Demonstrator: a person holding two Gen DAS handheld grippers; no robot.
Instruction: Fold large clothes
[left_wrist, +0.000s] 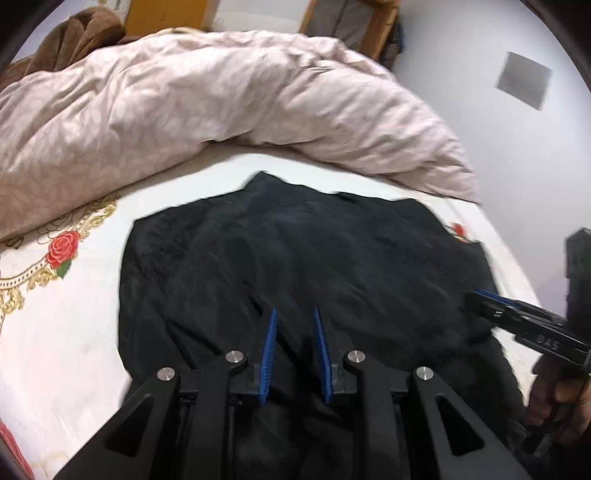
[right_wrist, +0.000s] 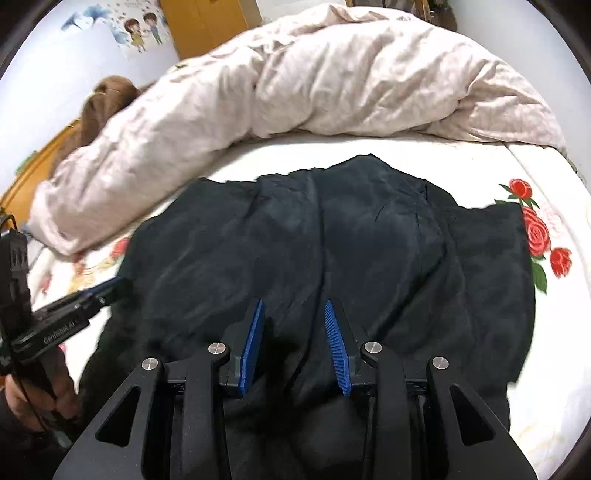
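Ahead of both fingertip pairs, black garment (left_wrist: 295, 251) spread on rose-print sheet (left_wrist: 55, 332), near edge hidden under jaws, left gripper (left_wrist: 294, 325) and right gripper (right_wrist: 294, 314) fingers apart, grip on cloth unclear, rumpled duvet (right_wrist: 332, 81) beyond, edges blurred.

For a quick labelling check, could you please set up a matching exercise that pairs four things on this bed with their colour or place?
Things:
1. garment
2. duvet
3. roses
4. blanket

Descriptions:
A. brown, bunched behind the far left end of the pale bedding
B. black, spread across the sheet in front of both sets of fingers
C. red, printed on the white sheet beside the dark cloth
D. pale pink, heaped along the far side of the bed

Pairs: 1-B, 2-D, 3-C, 4-A
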